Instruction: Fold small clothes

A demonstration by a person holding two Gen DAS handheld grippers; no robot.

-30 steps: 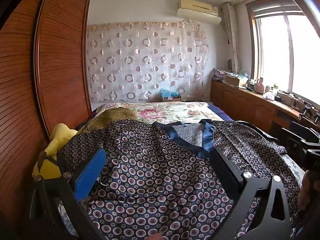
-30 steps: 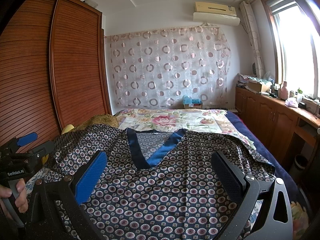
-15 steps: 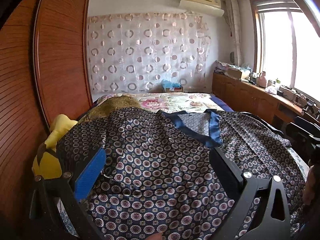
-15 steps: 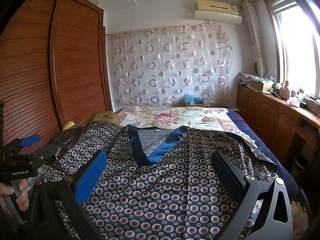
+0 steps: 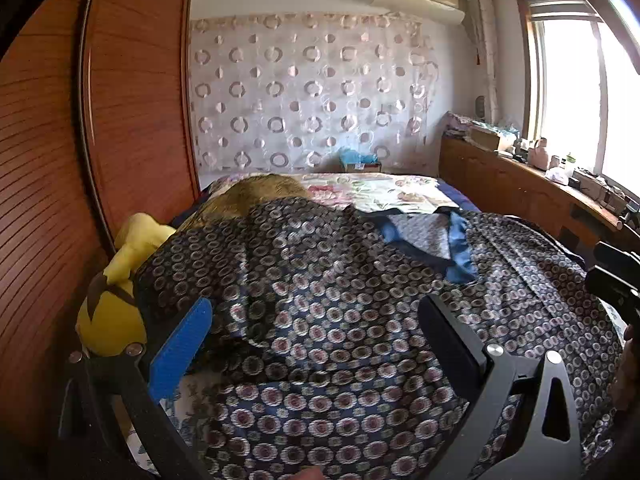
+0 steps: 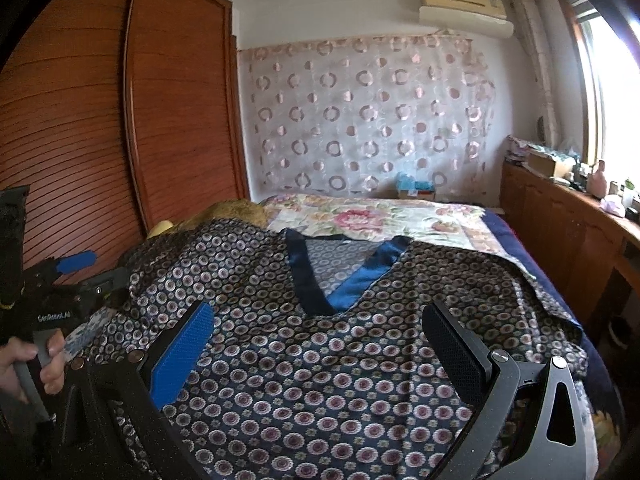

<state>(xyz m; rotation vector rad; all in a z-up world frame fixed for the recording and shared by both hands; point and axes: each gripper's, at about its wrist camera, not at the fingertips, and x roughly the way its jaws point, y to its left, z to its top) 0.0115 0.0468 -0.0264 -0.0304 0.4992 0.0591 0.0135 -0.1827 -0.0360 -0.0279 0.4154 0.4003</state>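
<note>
The navy satin top patterned with small rings, blue-trimmed at its V-neck (image 6: 352, 280), lies spread on the bed under both my grippers, neckline pointing away. My left gripper (image 5: 316, 344) and right gripper (image 6: 320, 348) both gape, empty; the left one is nearer the rumpled left sleeve (image 5: 208, 264).

Left side of the garment rises

The patterned top (image 5: 320, 320) now bulges higher over the yellow plush toy (image 5: 112, 320), and its blue neckline (image 5: 460, 248) sits further right in the left wrist view.
</note>
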